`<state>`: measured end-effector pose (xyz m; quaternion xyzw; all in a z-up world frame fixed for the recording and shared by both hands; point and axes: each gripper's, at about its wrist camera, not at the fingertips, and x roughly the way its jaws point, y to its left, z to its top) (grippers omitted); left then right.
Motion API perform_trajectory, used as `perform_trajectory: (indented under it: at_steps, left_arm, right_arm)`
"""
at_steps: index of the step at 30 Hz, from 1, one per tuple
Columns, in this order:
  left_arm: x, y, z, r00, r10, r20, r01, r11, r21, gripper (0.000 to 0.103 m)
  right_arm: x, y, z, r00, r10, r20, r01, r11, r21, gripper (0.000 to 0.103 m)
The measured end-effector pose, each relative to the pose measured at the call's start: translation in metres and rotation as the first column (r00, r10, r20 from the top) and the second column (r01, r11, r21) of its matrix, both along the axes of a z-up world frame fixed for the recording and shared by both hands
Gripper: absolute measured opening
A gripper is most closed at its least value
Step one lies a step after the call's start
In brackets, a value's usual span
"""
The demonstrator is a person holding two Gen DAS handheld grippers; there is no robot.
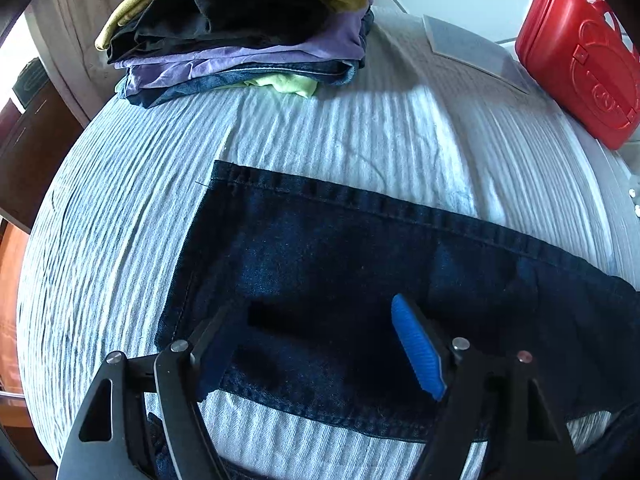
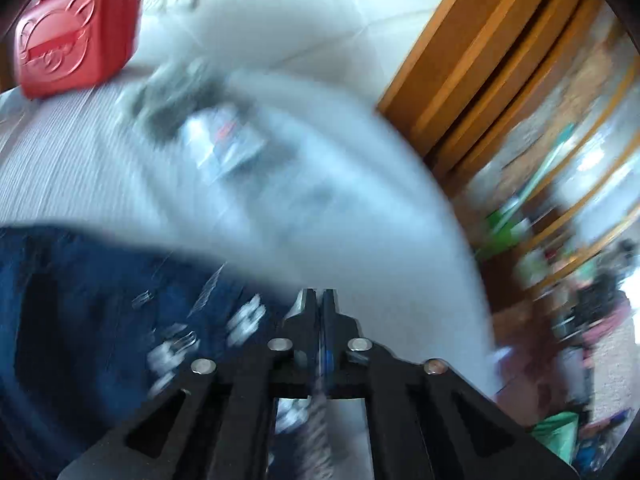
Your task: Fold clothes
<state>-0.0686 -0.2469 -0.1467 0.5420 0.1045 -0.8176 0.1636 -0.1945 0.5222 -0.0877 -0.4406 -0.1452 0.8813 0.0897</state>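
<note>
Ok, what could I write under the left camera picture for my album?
Open left gripper over dark jeans on a striped cloth, with a clothes pile behind.

In the left wrist view, the jeans lie flat on the bed cover, at the centre and reaching toward 4 o'clock. The stack of folded clothes sits on the same cover at 12 o'clock, well apart from the jeans. The plastic case stands at 2 o'clock, at the edge of the cover. The left gripper is at 6 o'clock, over the jeans. In the right wrist view, the case is at 10 o'clock and the jeans at 8 o'clock, left of the right gripper.
</note>
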Motion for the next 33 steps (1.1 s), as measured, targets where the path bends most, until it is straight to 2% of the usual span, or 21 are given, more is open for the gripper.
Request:
perform_trajectory:
  at_steps: [2, 5, 8, 9, 11, 12, 13, 14, 15, 21, 25, 29, 33]
  left_arm:
    - [0.000, 0.001, 0.001, 1.000, 0.009, 0.004, -0.009, 1.000, -0.018, 0.078]
    - [0.010, 0.007, 0.011, 1.000, 0.003, -0.009, -0.003, 0.998, -0.065, 0.078]
    - [0.035, 0.008, 0.031, 0.999, 0.002, -0.051, -0.004, 0.999, -0.051, 0.078]
    - [0.044, 0.006, 0.037, 0.998, 0.003, -0.063, -0.006, 0.999, -0.043, 0.078]
    - [0.069, 0.001, 0.050, 0.996, -0.001, -0.090, -0.001, 1.000, -0.028, 0.078]
    - [0.080, -0.002, 0.056, 0.995, -0.006, -0.099, 0.004, 1.000, -0.023, 0.078]
    - [0.087, -0.006, 0.061, 0.994, -0.017, -0.104, 0.015, 1.000, -0.020, 0.078]
    - [0.094, -0.008, 0.064, 0.994, -0.032, -0.109, 0.030, 0.999, -0.019, 0.078]
    - [0.100, -0.010, 0.066, 0.993, -0.048, -0.108, 0.046, 0.999, -0.019, 0.078]
    - [0.100, -0.020, 0.057, 0.986, -0.133, -0.102, 0.131, 0.991, -0.028, 0.078]
    - [0.088, -0.032, 0.047, 0.986, -0.132, -0.104, 0.132, 0.991, -0.003, 0.078]
    - [0.091, -0.033, 0.044, 0.986, -0.133, -0.101, 0.134, 0.991, 0.003, 0.078]
    - [0.112, -0.035, 0.040, 0.989, -0.129, -0.076, 0.130, 0.991, 0.009, 0.078]
  right_arm:
    - [-0.015, 0.016, 0.012, 0.997, -0.061, -0.055, 0.060, 0.998, -0.020, 0.000]
    - [-0.019, 0.017, 0.001, 0.999, -0.003, 0.037, 0.009, 0.987, -0.159, 0.000]
    - [0.011, 0.011, -0.005, 0.997, 0.016, 0.071, 0.002, 0.970, -0.245, 0.001]
    - [0.026, 0.010, -0.007, 0.996, 0.009, 0.087, 0.015, 0.961, -0.277, 0.004]
    - [0.056, 0.012, -0.008, 0.994, -0.006, 0.107, 0.044, 0.936, -0.349, 0.014]
    - [0.078, 0.014, -0.009, 0.992, -0.031, 0.120, 0.075, 0.923, -0.376, 0.028]
    - [0.096, 0.014, -0.012, 0.990, -0.052, 0.132, 0.100, 0.915, -0.390, 0.047]
    - [0.113, 0.014, -0.016, 0.987, -0.072, 0.143, 0.124, 0.907, -0.402, 0.055]
    - [0.124, 0.013, -0.018, 0.985, -0.087, 0.150, 0.142, 0.901, -0.410, 0.058]
    - [0.188, 0.026, -0.015, 0.949, -0.264, 0.175, 0.316, 0.834, -0.452, 0.058]
    - [0.228, 0.046, -0.026, 0.899, -0.374, 0.226, 0.437, 0.749, -0.498, 0.058]
    - [0.260, 0.056, -0.038, 0.867, -0.421, 0.267, 0.497, 0.686, -0.531, 0.058]
    - [0.276, 0.056, -0.044, 0.857, -0.434, 0.278, 0.511, 0.656, -0.555, 0.058]
